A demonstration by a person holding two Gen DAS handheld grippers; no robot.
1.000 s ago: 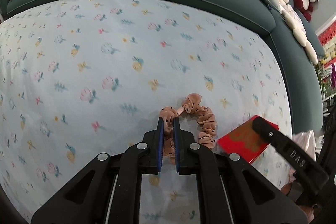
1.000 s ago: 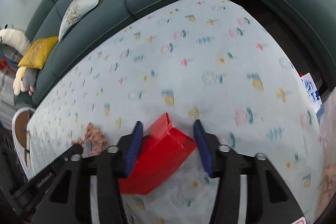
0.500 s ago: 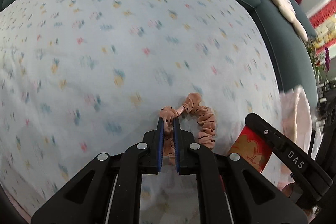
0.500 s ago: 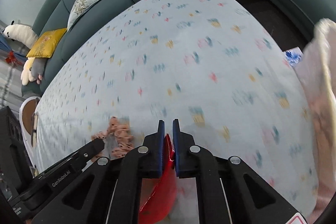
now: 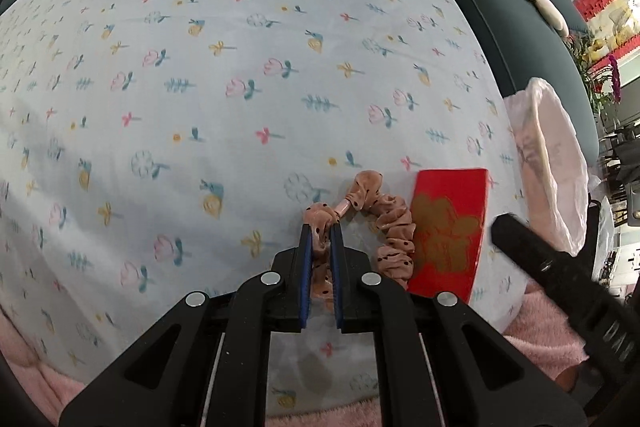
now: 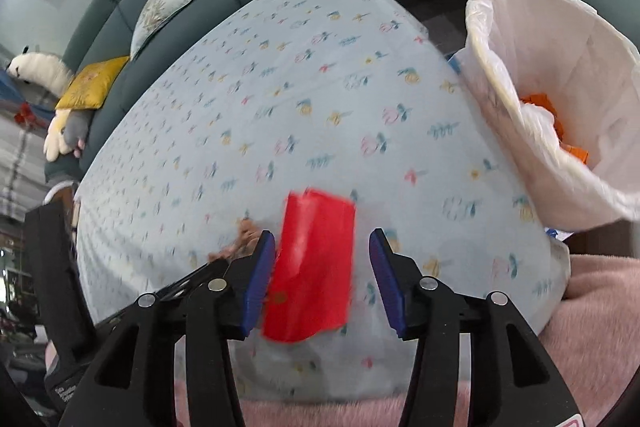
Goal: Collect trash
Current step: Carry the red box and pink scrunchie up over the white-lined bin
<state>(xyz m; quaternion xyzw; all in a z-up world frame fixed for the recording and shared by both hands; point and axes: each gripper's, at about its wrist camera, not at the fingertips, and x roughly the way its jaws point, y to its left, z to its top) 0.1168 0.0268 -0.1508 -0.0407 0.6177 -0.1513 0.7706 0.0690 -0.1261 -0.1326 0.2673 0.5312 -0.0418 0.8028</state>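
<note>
While the left tongs (image 5: 320,239) are clenched on one end of a pink, black-dotted scrunchie (image 5: 384,227), the right tongs (image 6: 322,259) stand wide apart, released, around a red packet (image 6: 312,267) with a gold flower print. Both things lie near the tabletop's (image 5: 200,87) near right corner, touching each other. Beyond that corner stands a white-lined bin (image 6: 560,99) holding orange scraps.

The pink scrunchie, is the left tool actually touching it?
Touching. In the left wrist view the left gripper has both blue fingers pressed against the pink scrunchie, its fabric squeezed between them.
</note>
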